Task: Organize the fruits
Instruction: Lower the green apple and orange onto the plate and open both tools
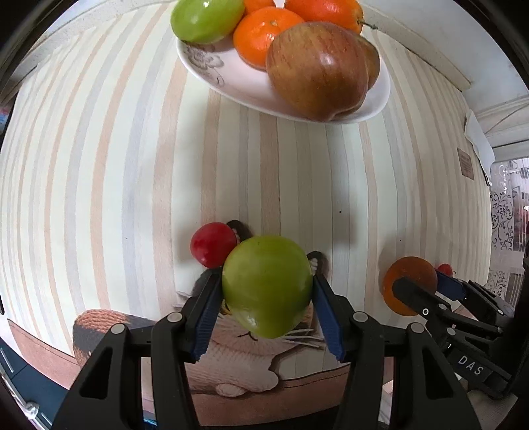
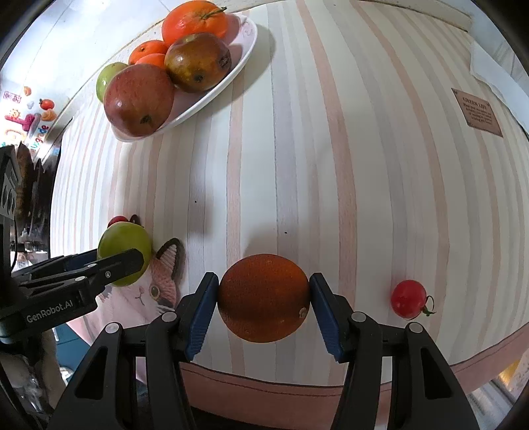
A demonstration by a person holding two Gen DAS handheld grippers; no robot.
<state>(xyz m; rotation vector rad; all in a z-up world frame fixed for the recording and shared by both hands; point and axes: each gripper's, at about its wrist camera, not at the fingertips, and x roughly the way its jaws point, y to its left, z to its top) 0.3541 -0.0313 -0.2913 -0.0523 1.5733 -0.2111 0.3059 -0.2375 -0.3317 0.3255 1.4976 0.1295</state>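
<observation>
Left wrist view: the left gripper [image 1: 267, 291] pinches a green apple [image 1: 267, 284], its blue pads pressed on either flank so the fruit rides free of the striped tablecloth [image 1: 115, 165]. Just beyond the apple, to its left, a small red tomato [image 1: 213, 244] lies on the cloth. The white plate [image 1: 231, 79] sits at the far edge, already carrying a red apple [image 1: 317, 71], mandarins [image 1: 261, 36] and a second green fruit [image 1: 205, 20]; judged the collecting point, which explains the lift. Far right in this view, the right gripper [image 1: 416, 284] clamps a dark orange [image 1: 410, 281]. Right wrist view: the right gripper [image 2: 264, 297] squeezes the dark orange [image 2: 264, 297] across its widest part, likely to stop a round fruit from rolling out. A second tomato [image 2: 408, 299] rests on the cloth near right, untouched. The left gripper [image 2: 122, 261] with the green apple [image 2: 125, 251] shows at left, over a cat-face mat [image 2: 158, 281]. The plate [image 2: 244, 43] lies far left, well apart from both held fruits. Judgement: both carries are under way; the two tomatoes remain to be collected.
</observation>
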